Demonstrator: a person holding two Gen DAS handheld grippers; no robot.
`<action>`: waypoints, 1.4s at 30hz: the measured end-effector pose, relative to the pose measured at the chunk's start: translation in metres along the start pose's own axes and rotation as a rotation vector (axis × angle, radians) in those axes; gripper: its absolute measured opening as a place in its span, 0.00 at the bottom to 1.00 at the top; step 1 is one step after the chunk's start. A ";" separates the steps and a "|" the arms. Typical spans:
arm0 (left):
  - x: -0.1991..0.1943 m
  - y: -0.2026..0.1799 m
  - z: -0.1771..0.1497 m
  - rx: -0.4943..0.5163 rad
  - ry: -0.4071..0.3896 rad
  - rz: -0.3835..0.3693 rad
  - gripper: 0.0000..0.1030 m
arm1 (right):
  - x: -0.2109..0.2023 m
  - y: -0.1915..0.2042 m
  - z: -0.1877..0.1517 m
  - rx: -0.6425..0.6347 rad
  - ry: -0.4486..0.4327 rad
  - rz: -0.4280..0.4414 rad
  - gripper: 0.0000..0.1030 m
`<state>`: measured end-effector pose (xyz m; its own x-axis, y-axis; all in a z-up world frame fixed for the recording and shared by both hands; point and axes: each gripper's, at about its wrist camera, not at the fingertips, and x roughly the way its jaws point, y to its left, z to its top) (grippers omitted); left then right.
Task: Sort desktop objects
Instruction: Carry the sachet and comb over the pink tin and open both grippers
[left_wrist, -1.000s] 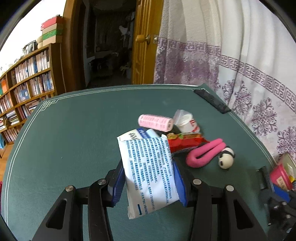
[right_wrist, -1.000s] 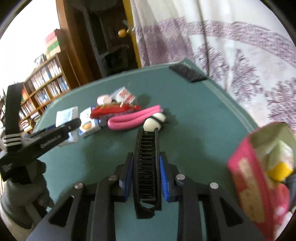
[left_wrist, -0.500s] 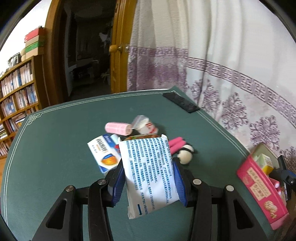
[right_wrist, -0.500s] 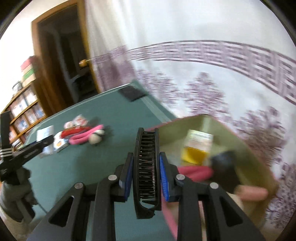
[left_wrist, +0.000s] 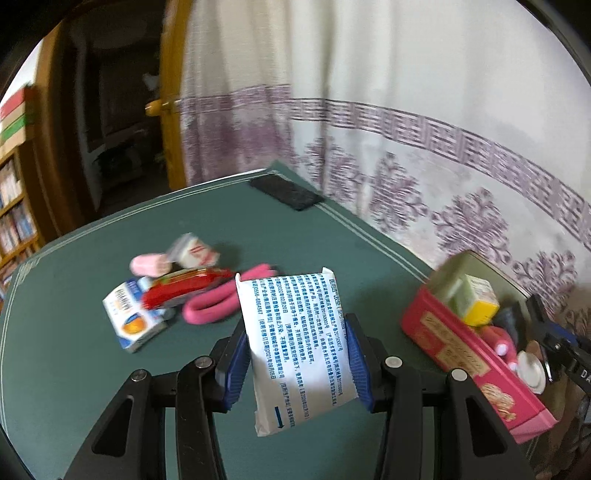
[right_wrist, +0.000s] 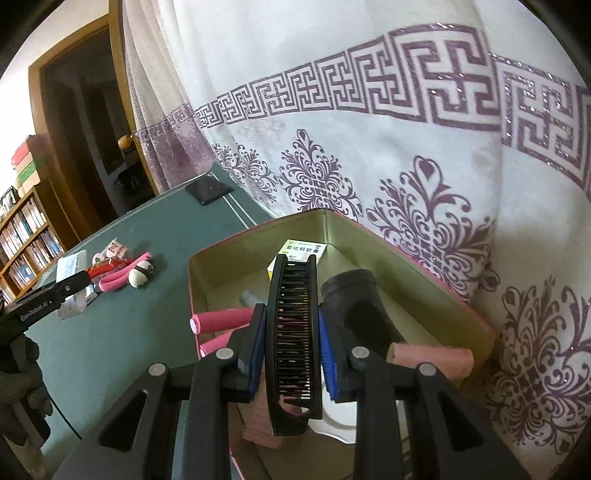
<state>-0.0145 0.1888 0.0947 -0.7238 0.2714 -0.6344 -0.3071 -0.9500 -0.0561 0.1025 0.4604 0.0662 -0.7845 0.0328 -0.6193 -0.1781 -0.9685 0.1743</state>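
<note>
The left gripper (left_wrist: 297, 354) clamped a flat white sachet (left_wrist: 299, 347) printed with blue text, its crinkled edges pinched between blue pads above the worktop (left_wrist: 74, 266), a dark green felt-like surface with pale border lines. The right gripper (right_wrist: 290, 343) was closed on a black plastic comb (right_wrist: 293, 328) with fine teeth, held over the open tin (right_wrist: 424, 273), a pink box with a dull gold inside. In the tin lay foam hair rollers (right_wrist: 221, 319), a black cylinder (right_wrist: 354, 306) and a small yellow-and-white carton (right_wrist: 304, 251). On the worktop sat a bent pink foam roller (left_wrist: 218, 304), a red packet (left_wrist: 181, 288) and a small medicine box (left_wrist: 131, 319). A white curtain (right_wrist: 369, 110) with purple patterns hung behind; a bookshelf (right_wrist: 26, 229) stood by a wooden doorway.
</note>
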 end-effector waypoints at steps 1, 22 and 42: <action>0.001 -0.007 0.000 0.013 0.003 -0.012 0.48 | -0.001 -0.002 -0.001 0.001 -0.002 -0.002 0.28; 0.030 -0.143 0.039 0.171 0.047 -0.404 0.78 | -0.009 -0.040 0.000 0.074 -0.020 -0.005 0.29; 0.032 -0.064 0.030 0.024 0.063 -0.245 0.78 | -0.010 -0.014 0.008 0.039 -0.029 0.020 0.52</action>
<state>-0.0368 0.2633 0.1009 -0.5867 0.4821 -0.6506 -0.4832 -0.8532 -0.1964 0.1076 0.4752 0.0763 -0.8051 0.0210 -0.5928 -0.1842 -0.9588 0.2163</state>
